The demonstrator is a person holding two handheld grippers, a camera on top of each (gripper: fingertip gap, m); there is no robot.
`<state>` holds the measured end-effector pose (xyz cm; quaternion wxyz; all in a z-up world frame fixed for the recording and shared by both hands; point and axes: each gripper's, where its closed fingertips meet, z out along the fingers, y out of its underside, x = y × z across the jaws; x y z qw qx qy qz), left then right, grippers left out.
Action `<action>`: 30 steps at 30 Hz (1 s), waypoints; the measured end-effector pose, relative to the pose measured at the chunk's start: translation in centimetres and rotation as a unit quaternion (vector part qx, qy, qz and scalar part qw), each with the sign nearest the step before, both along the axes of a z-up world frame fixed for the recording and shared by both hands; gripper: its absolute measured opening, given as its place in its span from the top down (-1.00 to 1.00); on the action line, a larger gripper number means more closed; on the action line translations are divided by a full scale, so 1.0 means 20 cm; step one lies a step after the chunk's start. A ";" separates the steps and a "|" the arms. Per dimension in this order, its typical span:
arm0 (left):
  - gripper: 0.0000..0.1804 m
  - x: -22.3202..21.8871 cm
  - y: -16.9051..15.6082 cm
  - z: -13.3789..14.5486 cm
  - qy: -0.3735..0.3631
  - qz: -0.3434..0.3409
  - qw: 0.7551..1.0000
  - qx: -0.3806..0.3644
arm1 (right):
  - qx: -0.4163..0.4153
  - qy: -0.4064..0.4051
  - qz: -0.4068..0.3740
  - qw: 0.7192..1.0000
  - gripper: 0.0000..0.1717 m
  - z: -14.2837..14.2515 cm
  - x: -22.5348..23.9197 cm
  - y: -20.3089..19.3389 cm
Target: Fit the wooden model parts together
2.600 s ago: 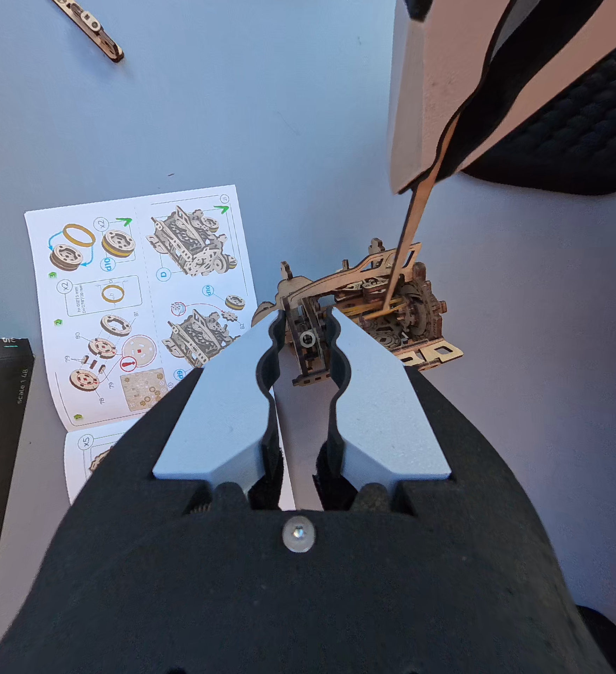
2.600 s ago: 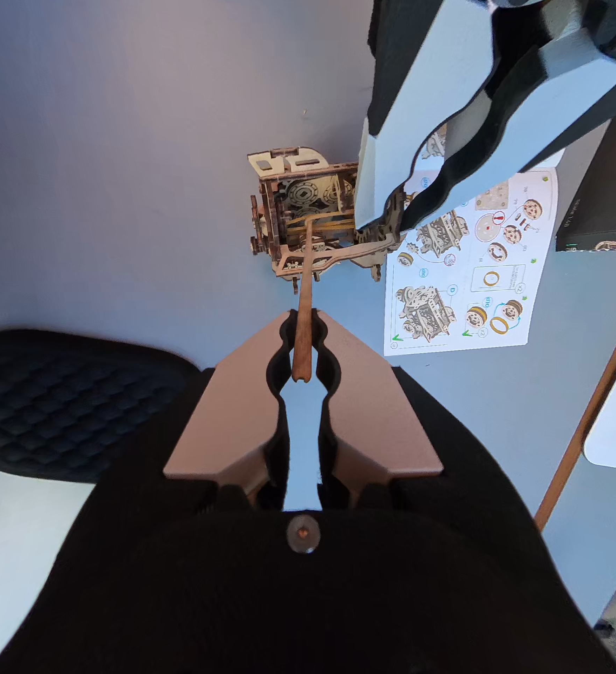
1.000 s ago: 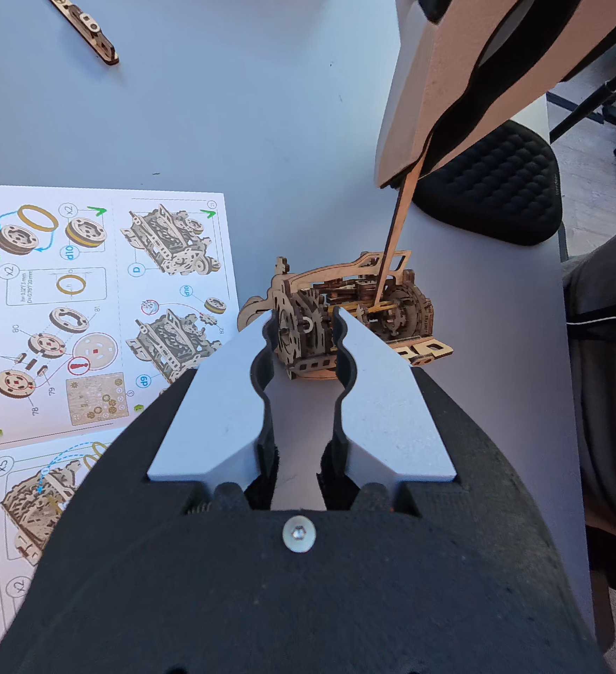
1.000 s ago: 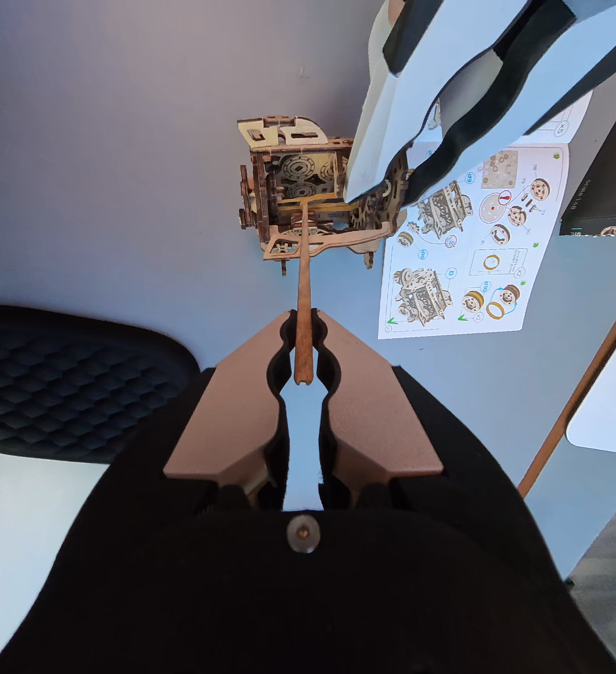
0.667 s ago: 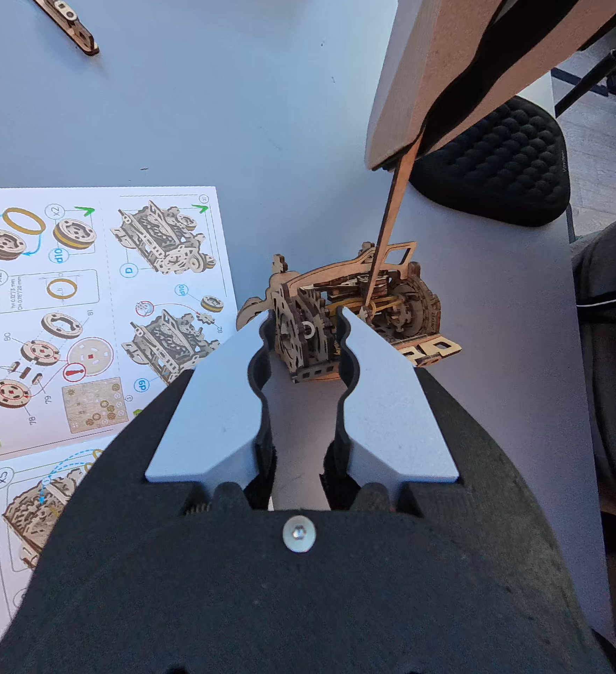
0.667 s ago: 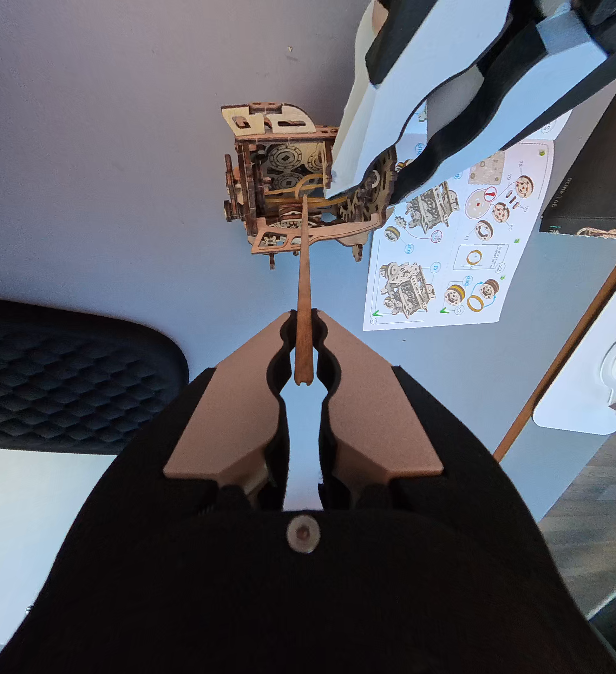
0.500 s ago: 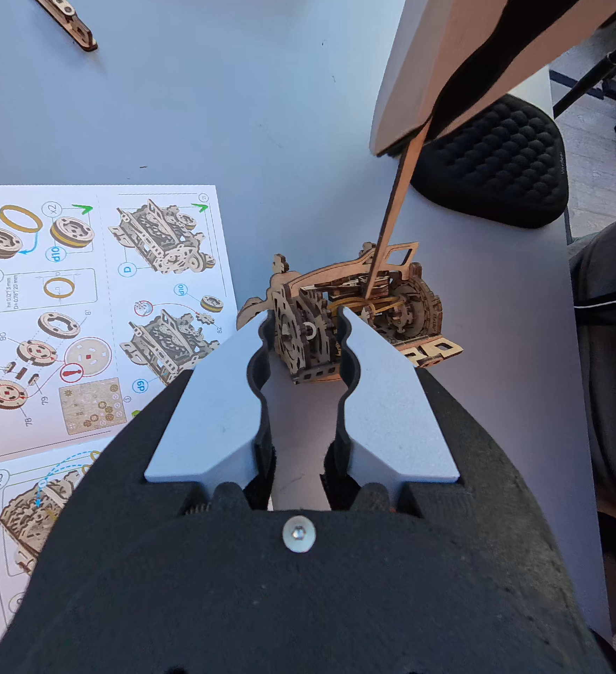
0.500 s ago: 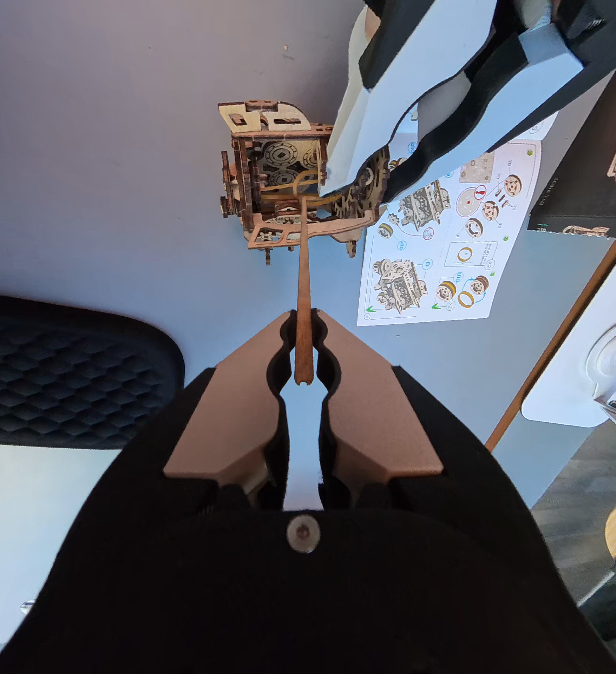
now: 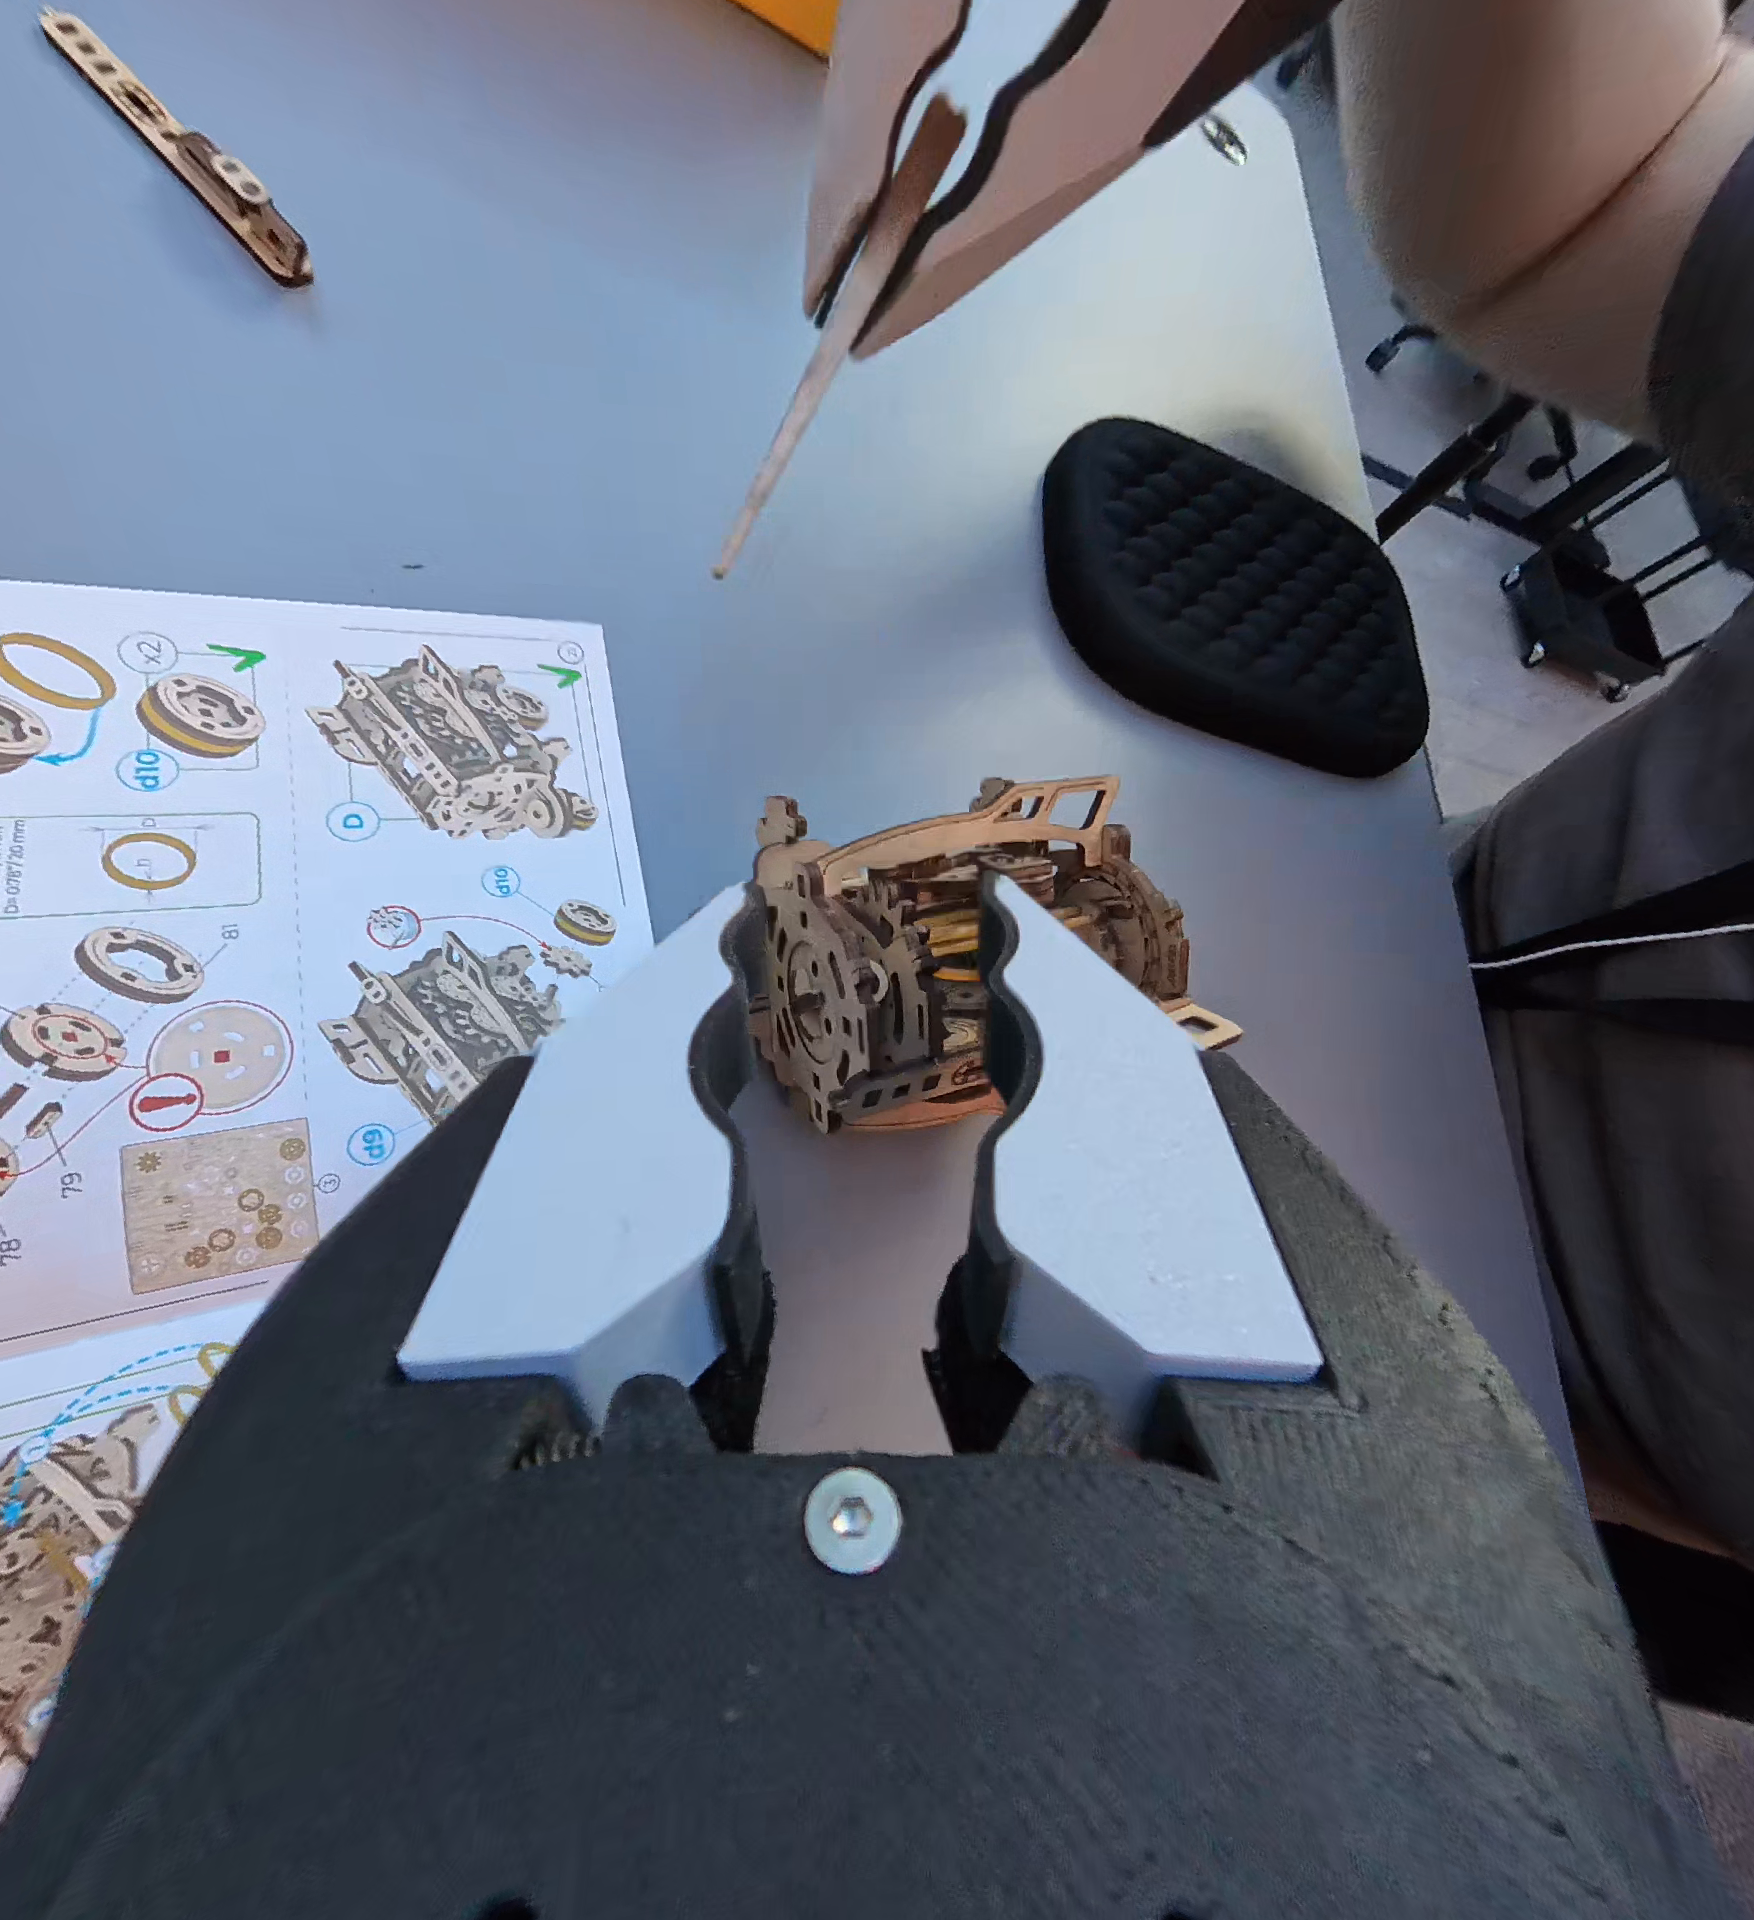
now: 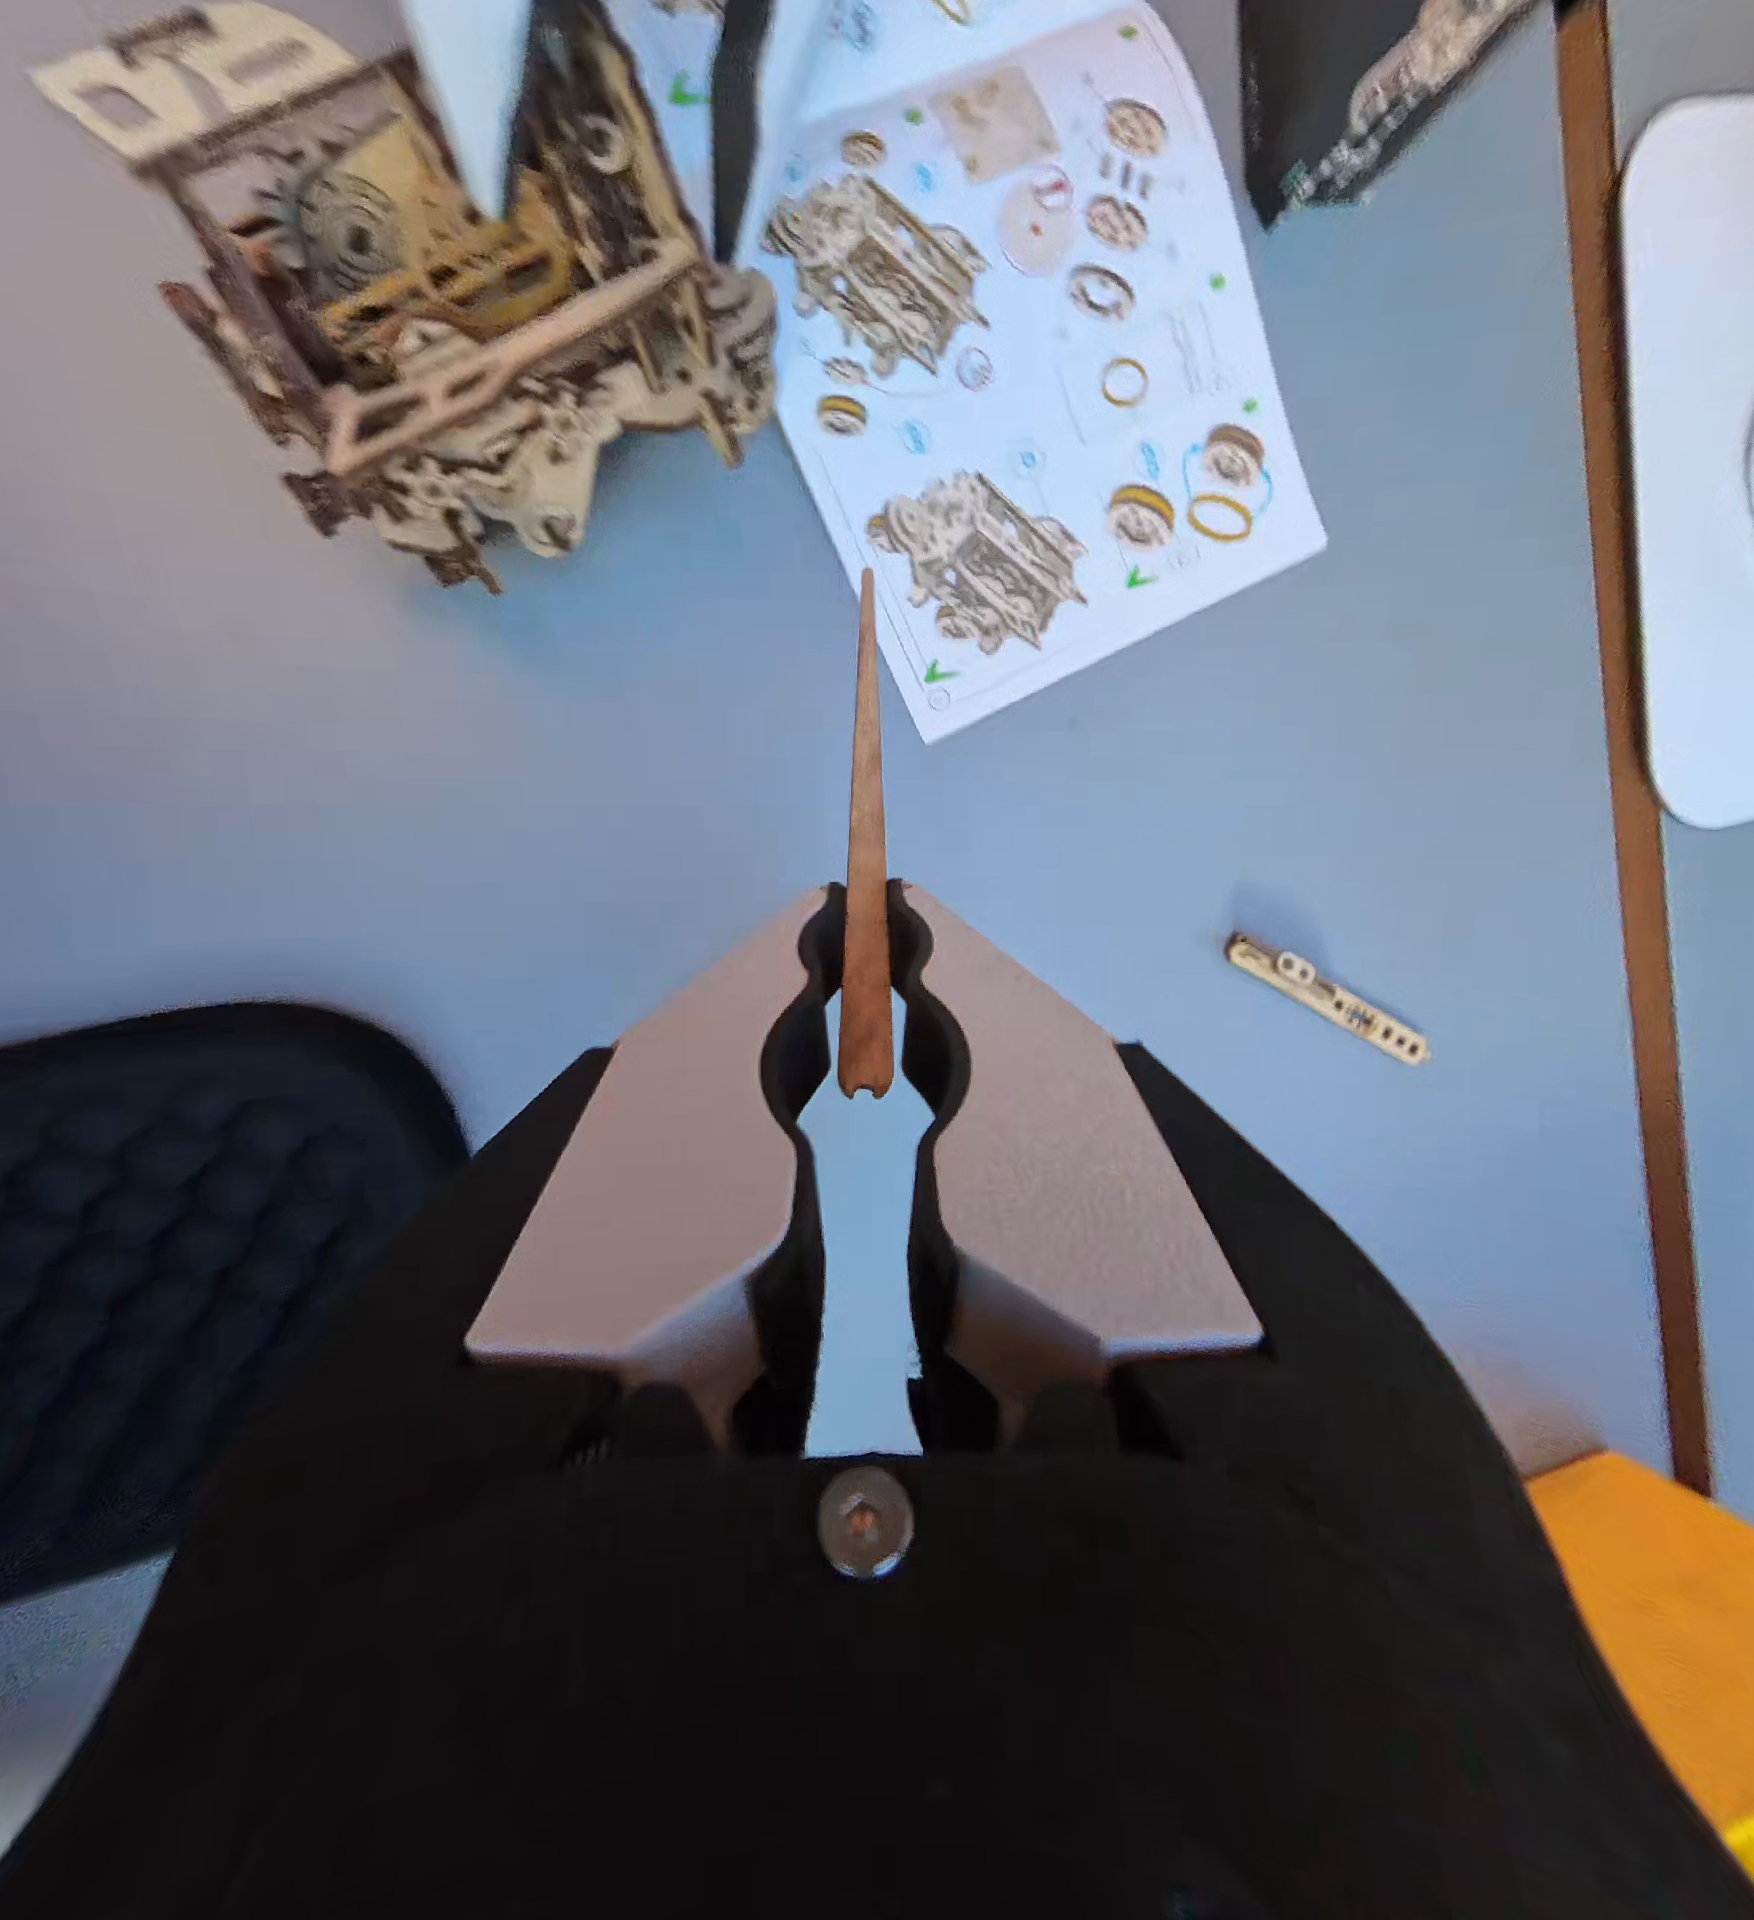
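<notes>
A wooden gear model [image 9: 956, 956] stands on the grey table [image 9: 499, 343]. My left gripper [image 9: 868, 914] is shut on its near end plate. The model also shows at the upper left of the right wrist view [image 10: 457, 312], blurred, with the left fingers [image 10: 478, 94] on it. My right gripper [image 10: 865, 894] is shut on a thin pointed wooden stick [image 10: 865, 831]. In the left wrist view that stick [image 9: 785, 447] hangs in the air above and left of the model, its tip clear of it.
An instruction sheet [image 9: 229, 935] lies left of the model. A loose flat wooden strip [image 9: 177, 145] lies far left; it shows in the right wrist view [image 10: 1325, 997] too. A black cushion [image 9: 1226, 603] sits right. An orange thing [image 10: 1683, 1621] and a white device [image 10: 1746, 457] lie near the table edge. My hands' fingertips stand some 12 centimeters from each other. Measured from the fingertips, the orange thing [image 10: 1683, 1621] is 35 centimeters or so from the right gripper and 45 centimeters from the left.
The right gripper has lifted the stick out of the model and swung it away to the left. The left gripper keeps its hold on the model.
</notes>
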<state>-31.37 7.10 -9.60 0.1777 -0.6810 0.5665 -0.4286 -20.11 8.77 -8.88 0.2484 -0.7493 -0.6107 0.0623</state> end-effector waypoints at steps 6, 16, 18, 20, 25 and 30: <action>0.28 -0.05 0.05 0.12 -0.044 0.090 0.995 -0.030 | 0.047 0.058 -0.132 0.988 0.94 -0.25 0.25 0.14; -0.15 -0.17 -0.19 -0.02 -0.025 0.266 0.963 0.033 | -0.003 0.268 0.032 0.963 0.60 -0.01 -0.17 0.02; -0.18 -0.13 -0.17 -0.03 -0.023 0.296 0.953 0.069 | -0.033 0.330 0.089 0.939 0.60 0.12 -0.37 0.04; -0.16 -0.11 -0.15 -0.05 -0.015 0.318 0.943 0.097 | -0.091 0.367 0.116 0.918 0.61 0.17 -0.55 0.08; -0.15 -0.11 -0.15 -0.11 0.007 0.317 0.943 0.102 | -0.268 0.327 0.138 0.896 0.72 -0.01 -0.79 0.07; -0.15 -0.19 -0.14 -0.11 0.024 0.305 0.946 0.107 | -0.237 0.325 0.136 0.905 0.90 -0.05 -0.76 0.05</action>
